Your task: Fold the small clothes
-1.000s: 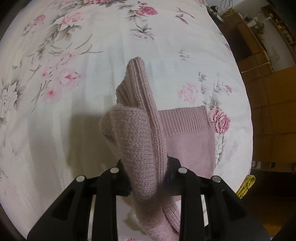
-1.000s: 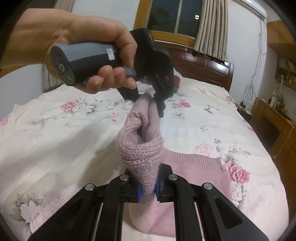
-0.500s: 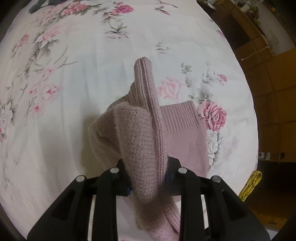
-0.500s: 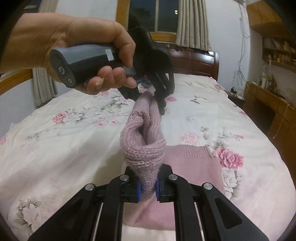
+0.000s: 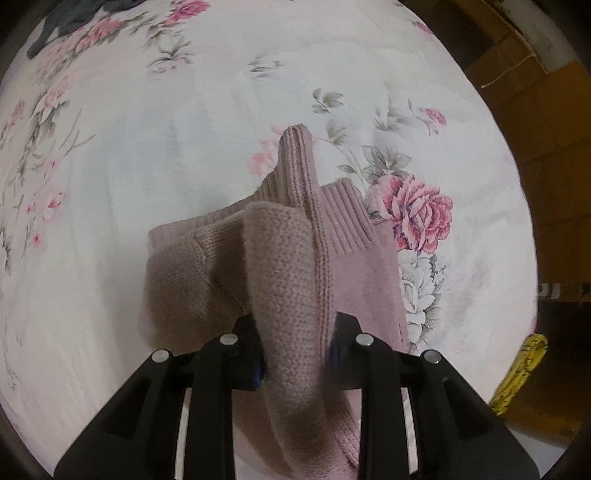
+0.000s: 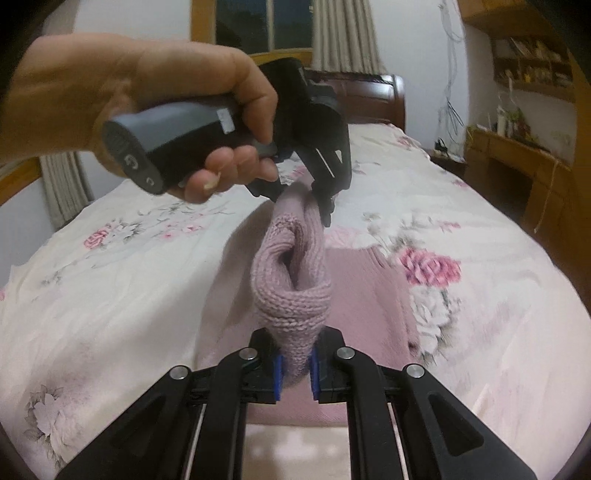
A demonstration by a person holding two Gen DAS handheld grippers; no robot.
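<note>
A dusty-pink knitted sweater [image 5: 354,266] lies partly on the flowered bedspread [image 5: 147,147], its ribbed hem towards the far side. One fold of it is lifted off the bed. My left gripper [image 5: 297,350] is shut on that raised fold. In the right wrist view my right gripper [image 6: 295,369] is shut on the sweater [image 6: 291,288] too, pinching a rolled loop of knit between its blue pads [image 6: 277,376]. The left gripper [image 6: 314,192], held by a hand [image 6: 147,110], grips the same fold a little farther along and higher up.
The bedspread [image 6: 110,295] stretches wide to the left and ahead. A dark garment [image 5: 74,14] lies at its far left corner. A wooden headboard [image 6: 369,96], curtains and a window stand behind. Wooden furniture [image 6: 517,166] lines the right side. Something yellow [image 5: 521,373] sits off the bed's right edge.
Both grippers carried the raised fold towards the ribbed hem and downward; more of the sweater now bunches under the left gripper. Both grips held.
</note>
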